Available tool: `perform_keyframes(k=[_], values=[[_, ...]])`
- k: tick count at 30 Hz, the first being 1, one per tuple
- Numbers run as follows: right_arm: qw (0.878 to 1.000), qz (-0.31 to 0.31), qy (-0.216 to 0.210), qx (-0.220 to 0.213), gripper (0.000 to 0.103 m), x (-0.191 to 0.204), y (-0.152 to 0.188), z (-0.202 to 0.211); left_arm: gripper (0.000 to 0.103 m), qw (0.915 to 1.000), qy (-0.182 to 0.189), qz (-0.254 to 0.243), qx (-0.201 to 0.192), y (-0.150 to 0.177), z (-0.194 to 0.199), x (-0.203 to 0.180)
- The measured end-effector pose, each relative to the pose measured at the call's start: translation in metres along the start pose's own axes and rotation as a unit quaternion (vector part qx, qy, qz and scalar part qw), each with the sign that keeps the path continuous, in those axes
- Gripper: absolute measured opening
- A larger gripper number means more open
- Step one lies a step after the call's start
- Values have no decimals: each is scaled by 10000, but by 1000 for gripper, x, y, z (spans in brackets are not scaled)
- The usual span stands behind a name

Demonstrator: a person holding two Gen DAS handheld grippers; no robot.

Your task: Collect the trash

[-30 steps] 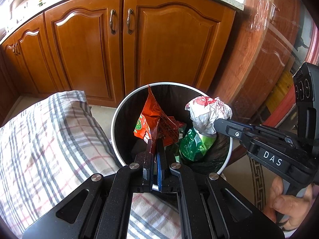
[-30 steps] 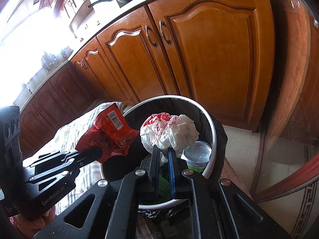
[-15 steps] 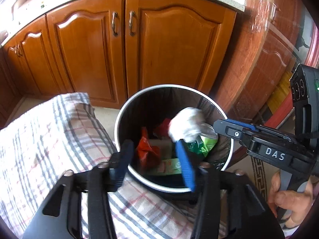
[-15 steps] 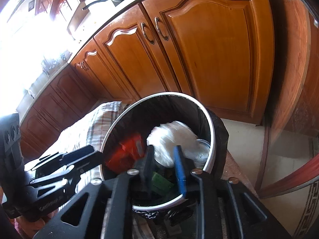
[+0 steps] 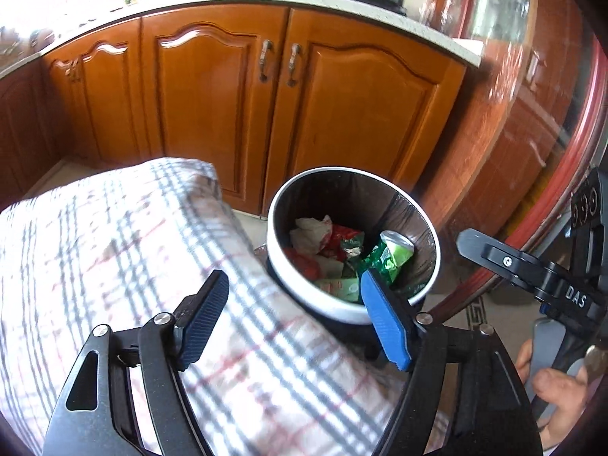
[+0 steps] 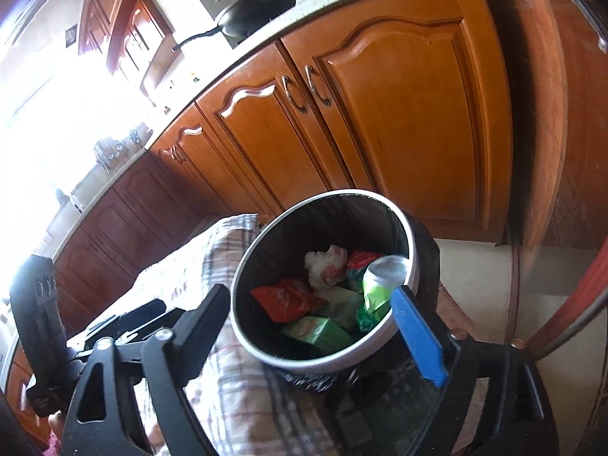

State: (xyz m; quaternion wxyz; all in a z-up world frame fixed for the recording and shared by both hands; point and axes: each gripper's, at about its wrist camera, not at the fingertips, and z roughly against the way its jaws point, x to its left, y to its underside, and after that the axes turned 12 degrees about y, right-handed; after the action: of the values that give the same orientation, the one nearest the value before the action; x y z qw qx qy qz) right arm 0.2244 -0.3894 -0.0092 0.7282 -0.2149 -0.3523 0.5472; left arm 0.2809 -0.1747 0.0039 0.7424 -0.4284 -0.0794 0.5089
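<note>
Wooden cabinets [image 5: 342,114] stood behind a checked cloth [image 5: 152,266] and the bin [image 5: 279,266] beside it. The bin held the trash: red wrapper [image 6: 285,298], white wad [image 6: 326,264], green can [image 6: 380,277]. Left tongs [image 5: 292,317] and right tongs [image 6: 315,330] hovered above, both spread wide, empty.

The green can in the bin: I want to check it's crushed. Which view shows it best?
The right wrist view: the green can lies near and large, its silver top and dented side in sight inside the bin. In the left wrist view it is smaller, its lower part behind the blue finger.
</note>
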Motion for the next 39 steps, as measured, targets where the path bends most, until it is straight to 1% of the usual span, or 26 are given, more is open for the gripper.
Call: perform_keyframes(k=[4, 8, 11, 14, 18, 22, 24, 25, 27, 28, 29, 31, 36, 39], values=[[9999, -42, -80, -132, 97, 12, 19, 17, 75, 9996, 21, 138, -266, 21, 31, 4], [9995, -12, -41, -326, 97, 25, 41, 38, 80, 9985, -104, 200, -500, 38, 60, 9], [9985, 40, 62, -548, 99, 35, 53, 55, 80, 9980, -193, 246, -558, 45, 74, 16], [9973, 134, 149, -702, 100, 44, 63, 67, 80, 9970, -206, 307, -677, 54, 90, 22], [9963, 146, 289, -791, 101, 50, 75, 76, 80, 9960, -254, 362, -777, 65, 108, 26], [9944, 350, 474, -873, 101, 62, 79, 89, 80, 9946, -271, 283, -965, 74, 129, 25], [9921, 480, 520, -1038, 103, 71, 81, 102, 82, 9932, -275, 171, -1121, 78, 141, 22], [9893, 575, 562, -1214, 103, 76, 81, 113, 85, 9921, -291, 104, -1215, 79, 147, 20], [9831, 720, 620, -1565, 103, 86, 86, 129, 99, 9883, -386, -33, -1475, 83, 162, 15], [9785, 818, 647, -1780, 103, 90, 89, 139, 102, 9859, -452, -93, -1609, 86, 167, 13], [9761, 872, 656, -1881, 103, 93, 92, 142, 103, 9822, -547, -176, -1788, 91, 173, 11], [9707, 961, 690, -2094, 103, 99, 98, 148, 103, 9780, -663, -316, -1951, 98, 178, 6], [9627, 1014, 817, -2373, 103, 102, 115, 145, 103, 9728, -1020, -483, -2025, 112, 179, 3], [9624, 984, 881, -2375, 103, 100, 122, 140, 103, 9735, -1089, -481, -1955, 120, 178, 5]])
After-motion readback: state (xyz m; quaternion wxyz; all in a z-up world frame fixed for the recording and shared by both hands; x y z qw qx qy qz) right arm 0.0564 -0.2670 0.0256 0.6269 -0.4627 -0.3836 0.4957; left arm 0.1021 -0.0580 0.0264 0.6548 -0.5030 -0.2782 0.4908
